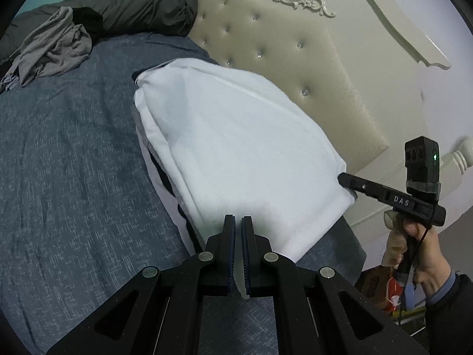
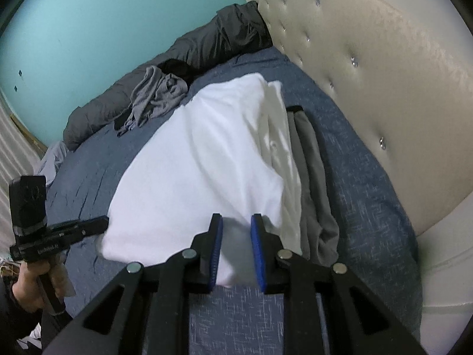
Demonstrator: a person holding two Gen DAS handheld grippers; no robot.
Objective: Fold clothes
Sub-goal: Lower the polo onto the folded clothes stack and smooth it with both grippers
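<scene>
White folded garment (image 1: pixel 236 148) lies on the blue bedspread (image 1: pixel 68 162), close beside the tufted headboard (image 1: pixel 280 59), and it sits on top of other folded pieces: a grey one (image 2: pixel 313 177) shows along its headboard side in my right view. I judge that this is the stack where finished items go, which is why it is kept square and off to one side of the bed, well apart from the crumpled grey garment (image 1: pixel 50 50) that waits near the dark duvet (image 1: pixel 133 9) at the far edge.

My left hand-held gripper (image 1: pixel 238 222) is clenched, its pads almost together, with a thin bit of white cloth caught low between them; I hold that near edge, I think, to keep the layer from sliding. My right hand-held gripper (image 2: pixel 236 222) has its blue pads parted a little, and the white fabric's near corner lies between them (whether the pads actually press it I cannot tell, though the gap looks wider than the cloth). Seen from the left side, its tip rests right at the garment's corner.

Both point downward at the same short edge, one at each corner, which suits setting the piece down level on the pile.
</scene>
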